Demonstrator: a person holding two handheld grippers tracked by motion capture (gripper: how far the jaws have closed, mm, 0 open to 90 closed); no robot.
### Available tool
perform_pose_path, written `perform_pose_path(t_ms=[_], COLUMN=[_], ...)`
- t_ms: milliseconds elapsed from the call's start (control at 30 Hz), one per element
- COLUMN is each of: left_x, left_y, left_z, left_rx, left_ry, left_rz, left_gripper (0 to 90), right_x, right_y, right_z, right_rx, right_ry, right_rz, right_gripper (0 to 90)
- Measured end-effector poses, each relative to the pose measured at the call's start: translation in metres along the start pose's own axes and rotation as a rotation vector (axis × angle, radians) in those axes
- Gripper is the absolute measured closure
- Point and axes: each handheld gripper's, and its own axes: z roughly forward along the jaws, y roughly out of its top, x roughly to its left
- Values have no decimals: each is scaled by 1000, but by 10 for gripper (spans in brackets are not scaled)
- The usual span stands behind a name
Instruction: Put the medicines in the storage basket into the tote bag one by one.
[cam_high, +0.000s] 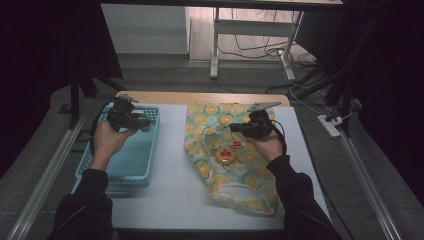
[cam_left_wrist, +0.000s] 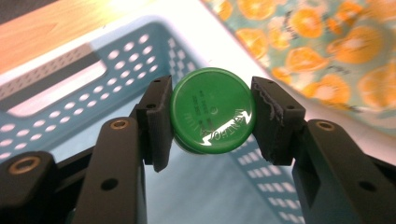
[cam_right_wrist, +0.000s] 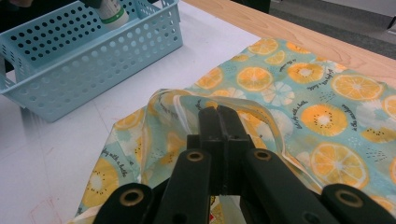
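So the left tool (cam_left_wrist: 212, 116) has its two black jaws about halfway closed on a green cap (cam_left_wrist: 212, 115), one pad on each side of it. The left gripper view looks straight down on that cap: raised lettering on top, and the rest of whatever it belongs to is hidden underneath. The right gripper view fills that in a bit. Up at its far left corner you can see a pale bottle body (cam_right_wrist: 112, 11) with a green band, hanging above the blue basket (cam_right_wrist: 70, 56). From the high view it's too small to make out much, just a dark blob with a bit of green at the left tool (cam_high: 131, 117), held over the far end of the basket (cam_high: 95, 167) on the left side of the bench (cam_high: 170, 150).

The right tool (cam_right_wrist: 223, 114) has its jaws pressed fully together, and the right gripper view shows them pinching the pale handle strap (cam_right_wrist: 177, 100) of the orange-print bag (cam_right_wrist: 327, 107), lifting it into a little arch off the fabric. The high view puts the right tool (cam_high: 235, 128) over the far half of the bag (cam_high: 240, 170), which lies flat to the right of the basket, well apart from it. That top view also shows something the other two don't: a small reddish item (cam_high: 226, 156) at the bag's middle, just near of the right tool, though I can't tell what it is.

The bench has a white surface with a wooden strip (cam_high: 200, 97) along the far edge.
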Motion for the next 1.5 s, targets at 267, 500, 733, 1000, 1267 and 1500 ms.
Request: perform_pose_path(t_ms=[267,500,733,1000,1267,1500], left_x=[-27,-53,-79,-104,-126,-146], left_y=[11,19,25,31,38,46], left_z=[-3,-1,10,23,35,51], left_rx=[-25,-36,-31,-17,-14,4], left_ry=[-65,-128,-185,-240,-286,-320], left_rz=[63,117,165,215,241,280], left_gripper=[522,522,522,521,522,522], right_x=[0,1,2,2,2,2], right_y=[0,1,2,2,2,2], right_z=[-1,0,0,0,0,1], right_rx=[-1,-2,-1,-2,-5,-5], right_ry=[-3,-2,-1,-1,-6,-6], right_rz=[0,-5,-5,-2,-5,-5], right_gripper=[900,900,900,900,900,900])
